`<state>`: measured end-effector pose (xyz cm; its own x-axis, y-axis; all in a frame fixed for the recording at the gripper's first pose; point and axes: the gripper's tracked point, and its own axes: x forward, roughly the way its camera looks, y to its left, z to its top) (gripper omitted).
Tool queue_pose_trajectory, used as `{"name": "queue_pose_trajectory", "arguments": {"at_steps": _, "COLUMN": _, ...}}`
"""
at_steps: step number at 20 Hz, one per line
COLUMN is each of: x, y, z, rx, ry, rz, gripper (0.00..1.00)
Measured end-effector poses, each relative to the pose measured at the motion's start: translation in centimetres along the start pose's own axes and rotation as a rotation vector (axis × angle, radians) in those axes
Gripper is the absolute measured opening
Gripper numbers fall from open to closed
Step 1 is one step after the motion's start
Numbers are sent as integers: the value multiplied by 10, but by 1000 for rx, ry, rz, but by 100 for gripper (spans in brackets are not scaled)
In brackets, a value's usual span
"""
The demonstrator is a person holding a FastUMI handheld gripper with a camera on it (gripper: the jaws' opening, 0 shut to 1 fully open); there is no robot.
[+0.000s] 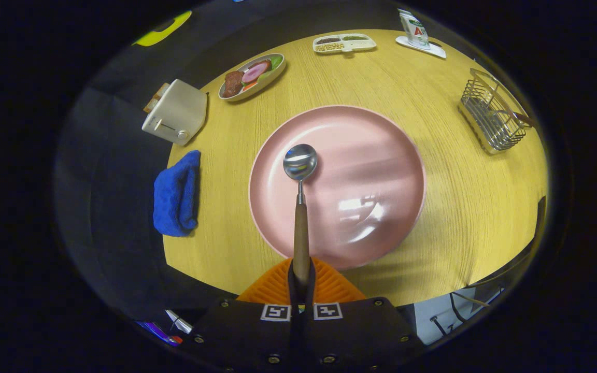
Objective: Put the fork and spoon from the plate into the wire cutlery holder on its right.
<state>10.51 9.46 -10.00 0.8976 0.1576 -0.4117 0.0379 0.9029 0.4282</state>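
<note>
My gripper is shut on the wooden handle of the spoon. The spoon points straight ahead from the fingers, lifted, with its shiny metal bowl over the left part of the pink plate. The plate lies on the yellow wooden table just ahead of the fingers and has nothing lying in it. The wire cutlery holder stands on the table to the right of the plate, well beyond the fingers. A brown handle sticks out of the holder's right side; I cannot tell what it belongs to.
A blue cloth lies left of the plate. A white toaster stands at the table's left edge. Farther back are a dish of food, a divided snack tray and a carton on a saucer.
</note>
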Motion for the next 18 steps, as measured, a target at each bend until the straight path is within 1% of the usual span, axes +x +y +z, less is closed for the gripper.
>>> {"name": "queue_pose_trajectory", "arguments": {"at_steps": 3, "x": -24, "y": -14, "z": 13, "rx": 9, "ry": -44, "rz": -10, "gripper": 2}}
{"name": "queue_pose_trajectory", "arguments": {"at_steps": 6, "x": -56, "y": -38, "z": 31, "rx": 46, "ry": -100, "rz": -27, "gripper": 2}}
{"name": "queue_pose_trajectory", "arguments": {"at_steps": 10, "x": -106, "y": -83, "z": 54, "rx": 92, "ry": -184, "rz": -86, "gripper": 2}}
{"name": "queue_pose_trajectory", "arguments": {"at_steps": 13, "x": -136, "y": -120, "z": 62, "rx": 125, "ry": -223, "rz": -145, "gripper": 2}}
{"name": "queue_pose_trajectory", "arguments": {"at_steps": 18, "x": -157, "y": -166, "z": 63, "rx": 179, "ry": -229, "rz": -206, "gripper": 2}}
